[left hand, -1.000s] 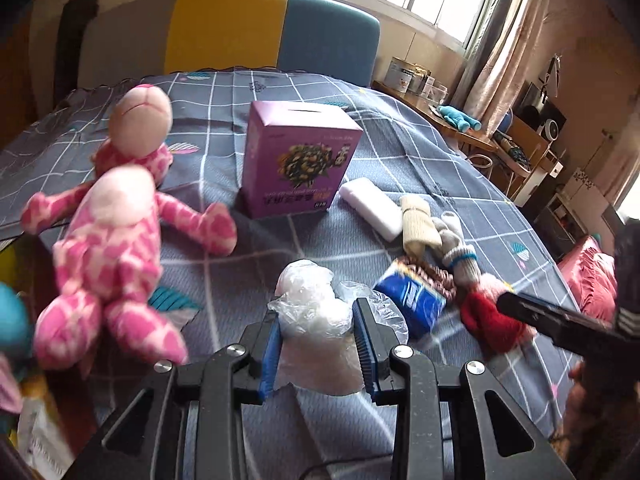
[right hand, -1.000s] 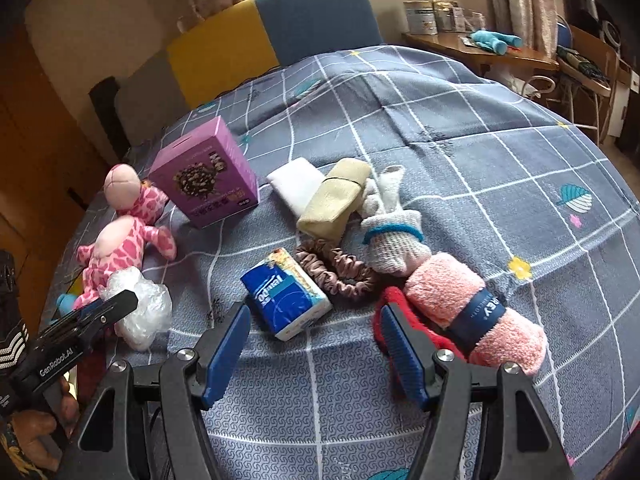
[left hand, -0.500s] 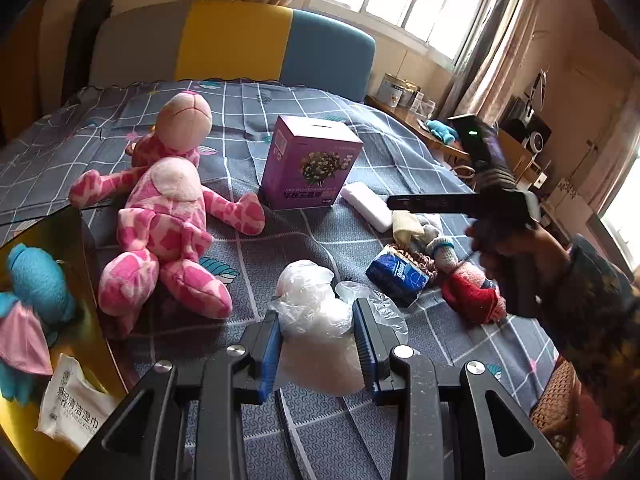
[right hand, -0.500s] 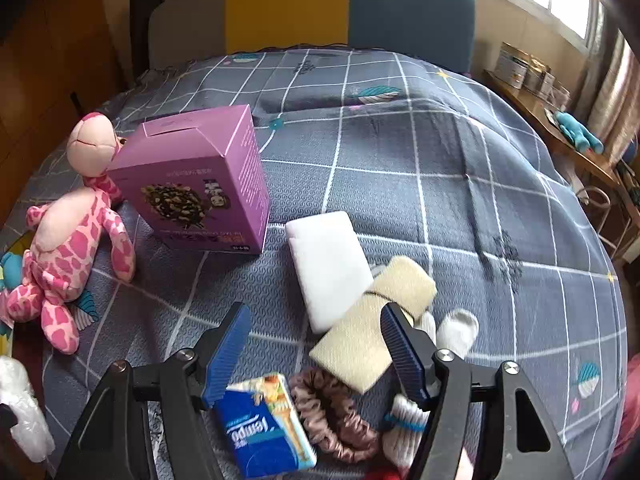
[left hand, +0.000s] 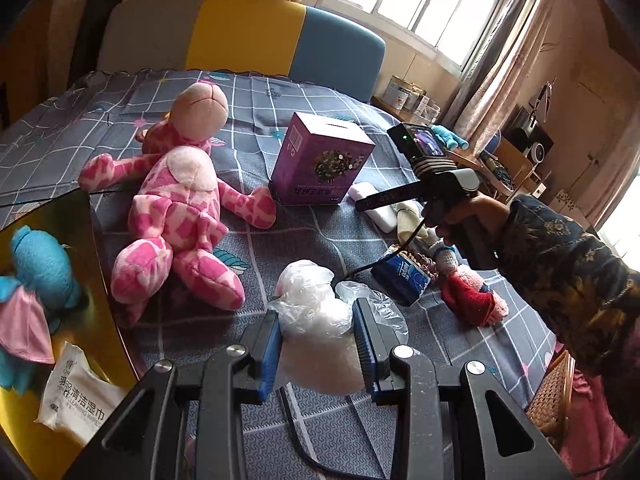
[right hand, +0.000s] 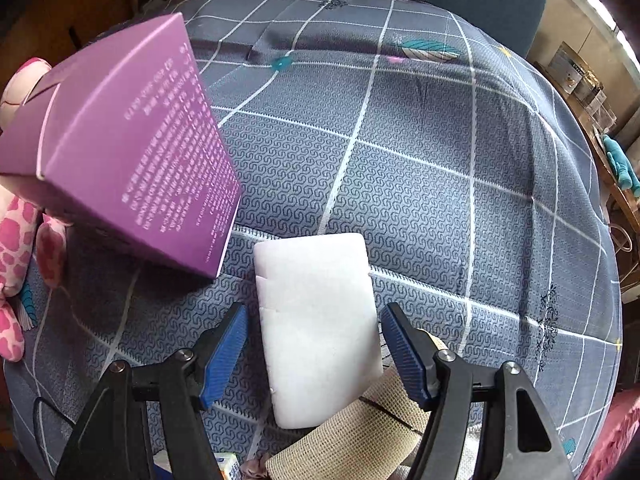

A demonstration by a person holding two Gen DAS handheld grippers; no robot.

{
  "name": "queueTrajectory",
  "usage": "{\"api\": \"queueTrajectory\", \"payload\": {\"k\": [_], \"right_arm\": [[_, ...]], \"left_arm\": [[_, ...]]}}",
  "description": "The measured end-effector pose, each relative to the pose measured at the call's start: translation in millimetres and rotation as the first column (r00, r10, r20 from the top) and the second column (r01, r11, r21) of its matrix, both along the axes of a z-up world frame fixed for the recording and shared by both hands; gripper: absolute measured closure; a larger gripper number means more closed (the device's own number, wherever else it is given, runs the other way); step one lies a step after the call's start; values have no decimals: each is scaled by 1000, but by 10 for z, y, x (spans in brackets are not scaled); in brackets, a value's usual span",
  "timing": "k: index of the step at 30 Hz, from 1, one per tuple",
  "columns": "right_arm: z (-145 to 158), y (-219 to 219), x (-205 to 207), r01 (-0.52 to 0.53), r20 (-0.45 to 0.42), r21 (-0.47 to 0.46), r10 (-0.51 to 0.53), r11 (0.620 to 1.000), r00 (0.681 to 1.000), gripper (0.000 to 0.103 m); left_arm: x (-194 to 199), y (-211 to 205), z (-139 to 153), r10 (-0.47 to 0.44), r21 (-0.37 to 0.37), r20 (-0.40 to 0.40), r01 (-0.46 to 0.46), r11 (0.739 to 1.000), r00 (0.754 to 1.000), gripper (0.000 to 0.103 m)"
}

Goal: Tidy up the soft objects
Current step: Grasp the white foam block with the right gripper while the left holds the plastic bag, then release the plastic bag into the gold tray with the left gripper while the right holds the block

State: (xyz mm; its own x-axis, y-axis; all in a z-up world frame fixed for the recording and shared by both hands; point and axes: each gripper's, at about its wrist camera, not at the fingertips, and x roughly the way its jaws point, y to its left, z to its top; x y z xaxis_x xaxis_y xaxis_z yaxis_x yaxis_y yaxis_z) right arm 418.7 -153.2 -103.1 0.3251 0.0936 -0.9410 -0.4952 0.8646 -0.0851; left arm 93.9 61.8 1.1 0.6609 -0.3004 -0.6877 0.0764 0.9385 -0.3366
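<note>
I am holding a crumpled plastic bag (left hand: 316,316) in the left hand-held gripper (left hand: 318,344); its blue pads are pressing into the bag from both sides, above the checked grey bedspread (left hand: 256,248).

The right hand-held gripper (right hand: 314,354) is pointing steeply down over a white folded cloth (right hand: 316,320). Its jaws are standing wide, one on each side of the cloth, with a gap showing at both pads, so nothing is gripped. In the left wrist view I am seeing that same gripper held by a hand (left hand: 460,216) in a patterned sleeve (left hand: 560,260).

The cloth is lying flat on the bedspread, just beside the purple box (right hand: 128,152); its near end is overlapping a beige knitted roll (right hand: 352,436).

A pink spotted plush toy (left hand: 176,216) is sprawling left of the box. A blue tissue pack (left hand: 402,276), a scrunchie (left hand: 420,262) and a red and pink sock bundle (left hand: 472,296) are lying close together below the right hand.

At the far left, a yellow bin (left hand: 80,240) is holding a blue plush toy (left hand: 40,264) and a wet-wipes packet (left hand: 76,396).
</note>
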Motion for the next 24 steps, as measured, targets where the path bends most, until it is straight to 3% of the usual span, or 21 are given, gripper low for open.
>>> {"api": "queueTrajectory", "payload": {"k": [1,3,11,15,21,24], "right_arm": [[-19,-15,-6,5,-17,20,-5,1000,1000,42],[15,-29,-75,3,7,22,-3,1000,1000,48],[622,-138,-752,-35,131,130,18,991,991,49],[823,-116,-1121,-51,106,213,29,976,994,48],[653,47,-1772,-63,-6,258,67,964,998,48],[416,148,-2088,-62,-28,213,69,975,997,48]], "left_arm": [[-2,-4,-2,-2,-3,-2,2,1000,1000,69],[-19,-19,-4,-4,-2,-5,4,1000,1000,69],[-119,-43,49,-8,-2,10,8,1000,1000,69],[-216,-38,120,-2,3,30,2,1000,1000,69],[-408,4,208,17,8,51,-17,1000,999,69],[-525,67,231,33,8,58,-34,999,998,69]]}}
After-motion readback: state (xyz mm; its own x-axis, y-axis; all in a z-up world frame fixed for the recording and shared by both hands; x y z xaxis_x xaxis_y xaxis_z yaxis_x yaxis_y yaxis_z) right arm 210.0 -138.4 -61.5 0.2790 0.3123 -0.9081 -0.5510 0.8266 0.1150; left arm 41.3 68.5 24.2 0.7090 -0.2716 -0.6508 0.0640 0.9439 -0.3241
